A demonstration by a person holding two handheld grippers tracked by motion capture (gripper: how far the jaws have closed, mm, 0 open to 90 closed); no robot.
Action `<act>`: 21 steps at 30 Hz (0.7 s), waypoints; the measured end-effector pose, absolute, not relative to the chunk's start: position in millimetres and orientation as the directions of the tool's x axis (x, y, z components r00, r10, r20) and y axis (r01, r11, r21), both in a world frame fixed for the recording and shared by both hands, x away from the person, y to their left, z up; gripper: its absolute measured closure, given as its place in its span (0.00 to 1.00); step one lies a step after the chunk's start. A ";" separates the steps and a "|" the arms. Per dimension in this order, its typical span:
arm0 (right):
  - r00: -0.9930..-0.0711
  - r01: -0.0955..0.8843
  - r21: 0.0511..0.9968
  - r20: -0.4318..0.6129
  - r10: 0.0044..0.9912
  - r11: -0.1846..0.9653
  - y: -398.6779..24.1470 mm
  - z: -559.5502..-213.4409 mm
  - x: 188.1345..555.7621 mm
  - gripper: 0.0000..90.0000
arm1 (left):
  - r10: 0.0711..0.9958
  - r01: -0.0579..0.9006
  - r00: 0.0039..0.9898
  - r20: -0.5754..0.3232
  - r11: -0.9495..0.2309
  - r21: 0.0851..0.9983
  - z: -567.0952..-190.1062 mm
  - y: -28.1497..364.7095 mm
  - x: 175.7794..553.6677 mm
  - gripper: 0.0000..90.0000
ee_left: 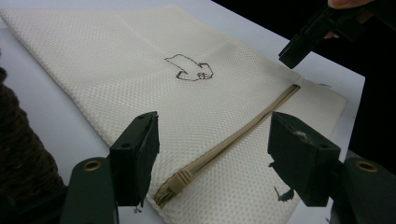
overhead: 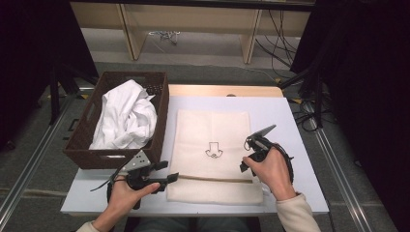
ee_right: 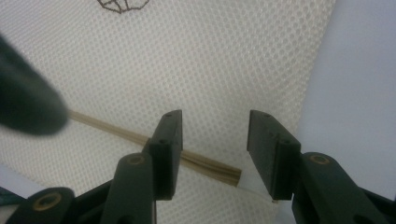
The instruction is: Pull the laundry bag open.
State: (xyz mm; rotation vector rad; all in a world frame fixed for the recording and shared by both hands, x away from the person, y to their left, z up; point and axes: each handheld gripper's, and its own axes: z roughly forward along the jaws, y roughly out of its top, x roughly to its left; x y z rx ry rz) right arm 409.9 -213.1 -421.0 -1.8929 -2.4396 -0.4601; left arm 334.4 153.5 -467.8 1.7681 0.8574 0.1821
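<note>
White tabletop (overhead: 300, 140), dark surroundings, wooden shelving and loose cables behind. Brown woven basket (overhead: 82, 140) at far left corner of table, holding crumpled white cloth (overhead: 126, 118).

Cream mesh laundry bag (overhead: 212, 130) flat on tabletop, centre, just right of basket, long side running away from person. Fine honeycomb weave, clear in both gripper views. Roughly rectangular, smooth, no folds to speak of. Small dark outline emblem (overhead: 213, 151) stitched near middle. Tan zipper (overhead: 212, 179) across near end, running left to right, closed along visible length. In left gripper view, zipper pull end (ee_left: 180, 179) lying near bag's near-left edge, between the jaws but below them, untouched. In right gripper view, other zipper end (ee_right: 229, 173) stopping short of bag's right edge.

Left gripper (overhead: 170, 177) at bag's near-left edge, level with zipper, held low, left hand (overhead: 126, 193) around its body. Jaws standing apart, nothing pinched; mesh and zipper visible in gap.

Right gripper (overhead: 243, 159) over bag's right side, just above zipper line, right hand (overhead: 270, 169) wrapped round it, cream sleeve (overhead: 295, 212) at wrist. Jaws also spread, straddling zipper end without pressing on it. Pads clear of fabric as far as can be told.
</note>
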 end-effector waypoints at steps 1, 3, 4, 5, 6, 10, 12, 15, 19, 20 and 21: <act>-0.253 0.954 0.213 0.193 0.948 0.211 -210.4 -420.1 410.2 0.63 | 0.628 0.457 0.725 -0.281 -0.134 0.879 -468.1 154.1 334.5 0.37; -0.301 0.939 0.227 0.184 0.936 0.258 -210.0 -421.5 413.5 0.63 | 0.627 0.461 0.724 -0.287 -0.131 0.878 -468.9 154.2 334.7 0.37; -0.297 0.941 0.221 0.182 0.937 0.255 -208.0 -421.5 413.6 0.63 | 0.618 0.448 0.737 -0.275 -0.140 0.883 -468.9 154.5 335.6 0.37; -0.301 0.939 0.230 0.187 0.935 0.256 -206.2 -421.6 413.9 0.63 | 0.625 0.457 0.726 -0.286 -0.129 0.880 -469.0 153.5 334.9 0.37; -0.299 0.940 0.228 0.191 0.935 0.254 -204.1 -421.3 413.7 0.63 | 0.624 0.458 0.725 -0.290 -0.124 0.880 -468.7 152.8 334.9 0.37; -0.318 0.935 0.225 0.195 0.928 0.273 -201.2 -422.6 415.5 0.63 | 0.634 0.461 0.720 -0.282 -0.133 0.877 -469.2 152.8 334.9 0.36; -0.322 0.933 0.230 0.193 0.927 0.276 -199.3 -422.7 415.5 0.62 | 0.638 0.464 0.717 -0.282 -0.136 0.875 -469.5 153.0 334.4 0.36; -0.334 0.930 0.223 0.186 0.924 0.291 -198.7 -422.4 416.2 0.62 | 0.635 0.458 0.720 -0.279 -0.134 0.879 -468.9 153.4 335.0 0.36; -0.329 0.930 0.232 0.189 0.925 0.284 -197.5 -421.7 417.0 0.62 | 0.635 0.464 0.717 -0.288 -0.127 0.877 -469.6 153.6 335.2 0.36; -0.303 0.941 0.217 0.195 0.933 0.260 -195.6 -420.9 416.3 0.62 | 0.639 0.464 0.716 -0.281 -0.134 0.876 -469.4 154.4 335.1 0.36; -0.313 0.937 0.221 0.193 0.930 0.269 -196.2 -421.9 416.8 0.62 | 0.642 0.462 0.714 -0.279 -0.132 0.877 -468.9 154.3 335.0 0.36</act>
